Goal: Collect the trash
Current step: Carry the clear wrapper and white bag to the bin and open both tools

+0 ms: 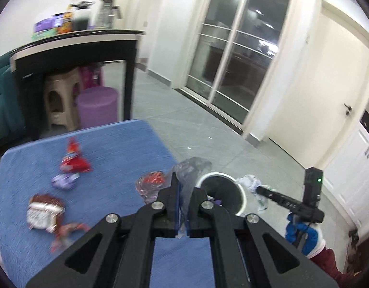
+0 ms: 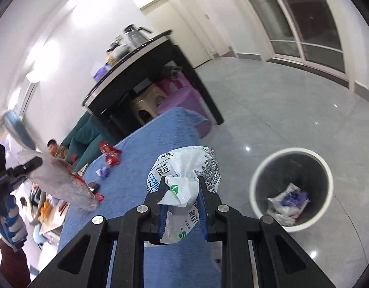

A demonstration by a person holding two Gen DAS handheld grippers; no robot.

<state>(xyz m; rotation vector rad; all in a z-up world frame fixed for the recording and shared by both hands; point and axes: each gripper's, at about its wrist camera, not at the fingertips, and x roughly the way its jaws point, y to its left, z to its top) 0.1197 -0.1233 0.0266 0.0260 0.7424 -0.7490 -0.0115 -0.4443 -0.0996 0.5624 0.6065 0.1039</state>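
My left gripper [image 1: 183,187] is shut on a clear plastic wrapper with red print [image 1: 189,170] and holds it above the right edge of the blue-covered table [image 1: 112,204], by the white-rimmed trash bin [image 1: 242,199]. My right gripper [image 2: 182,187] is shut on a crumpled white plastic bag with green print [image 2: 184,172], held over the table edge left of the bin [image 2: 292,189], which holds several wrappers. A red wrapper [image 1: 74,160], a purple wrapper [image 1: 64,181] and a brown-and-white packet [image 1: 44,212] lie on the table.
A black side table [image 1: 76,45] with boxes and a kettle stands behind, with a beige stool [image 1: 62,98] and a purple stool [image 1: 97,106] under it. Grey tiled floor [image 1: 196,129] lies to the right, with a glass door [image 1: 239,48] beyond.
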